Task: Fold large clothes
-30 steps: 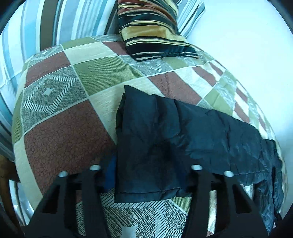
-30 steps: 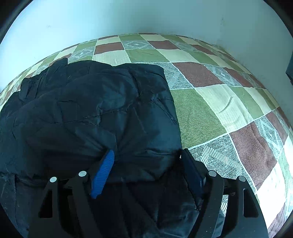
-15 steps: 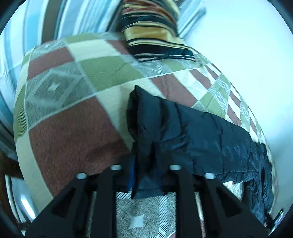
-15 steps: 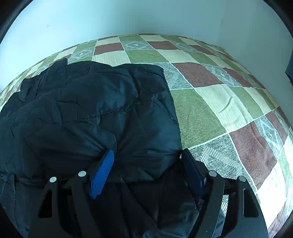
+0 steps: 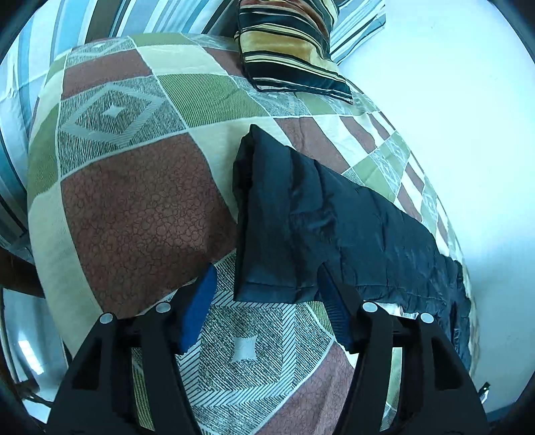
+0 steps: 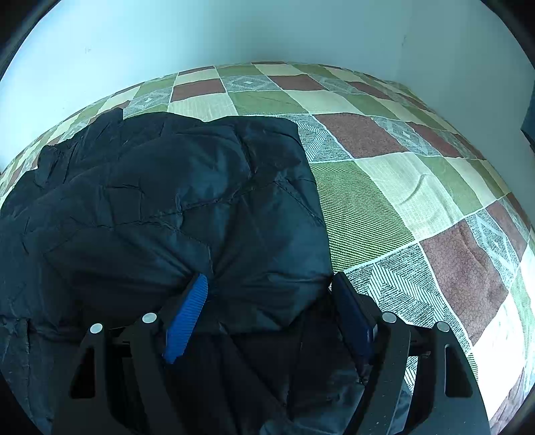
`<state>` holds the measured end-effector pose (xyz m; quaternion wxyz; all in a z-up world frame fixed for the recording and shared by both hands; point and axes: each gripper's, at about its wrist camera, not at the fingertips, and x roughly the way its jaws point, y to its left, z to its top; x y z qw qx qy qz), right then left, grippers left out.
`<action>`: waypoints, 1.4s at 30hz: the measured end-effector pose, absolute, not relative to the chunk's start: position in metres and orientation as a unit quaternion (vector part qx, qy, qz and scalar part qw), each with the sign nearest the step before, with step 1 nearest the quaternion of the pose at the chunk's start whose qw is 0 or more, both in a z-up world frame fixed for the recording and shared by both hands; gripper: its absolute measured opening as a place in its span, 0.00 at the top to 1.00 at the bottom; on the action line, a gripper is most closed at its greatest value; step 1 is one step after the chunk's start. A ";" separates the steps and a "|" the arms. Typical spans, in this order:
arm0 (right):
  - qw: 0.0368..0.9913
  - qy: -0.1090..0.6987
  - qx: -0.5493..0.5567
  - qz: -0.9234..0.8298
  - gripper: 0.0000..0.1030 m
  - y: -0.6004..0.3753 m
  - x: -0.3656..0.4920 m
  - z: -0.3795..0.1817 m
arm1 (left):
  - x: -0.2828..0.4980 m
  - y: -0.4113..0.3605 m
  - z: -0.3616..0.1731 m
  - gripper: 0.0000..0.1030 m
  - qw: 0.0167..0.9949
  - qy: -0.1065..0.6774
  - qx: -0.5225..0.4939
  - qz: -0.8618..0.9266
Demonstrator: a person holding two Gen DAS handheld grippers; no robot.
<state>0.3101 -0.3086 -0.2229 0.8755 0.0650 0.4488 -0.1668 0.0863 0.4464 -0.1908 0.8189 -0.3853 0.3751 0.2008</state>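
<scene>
A dark puffy jacket (image 5: 334,217) lies folded on a patchwork bedspread (image 5: 133,217). Its near corner rests between the fingers of my left gripper (image 5: 267,277), whose jaws are opening. The left blue pad (image 5: 197,308) stands clear of the cloth and the right one sits beside its edge. In the right wrist view the jacket (image 6: 167,200) covers the left half of the bed. My right gripper (image 6: 269,279) is shut on a thick bulge of it, with creases running out from the left pad (image 6: 187,311). The right finger sits against the jacket's right edge.
A black and gold striped cushion (image 5: 291,43) lies at the head of the bed on blue striped bedding (image 5: 50,33). A pale wall (image 6: 234,30) runs along the far side. Bare bedspread (image 6: 384,200) stretches to the right of the jacket.
My left gripper first squeezed the jacket's corner, then let it go and spread its jaws. The corner now lies on the bedspread. The right gripper and its hold look the same.
</scene>
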 end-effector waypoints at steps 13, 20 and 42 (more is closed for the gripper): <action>0.877 0.446 0.065 -0.167 0.27 -0.308 0.309 -0.223 | 0.112 0.453 -0.186 0.92 0.829 0.352 -0.381 0.211; 0.877 0.445 0.069 -0.166 0.27 -0.309 0.308 -0.223 | 0.134 0.405 -0.124 0.93 0.875 0.316 -0.323 0.174; 0.880 0.440 0.101 -0.147 0.27 -0.318 0.305 -0.227 | 0.319 0.016 -0.086 0.94 0.903 0.395 -0.096 -0.140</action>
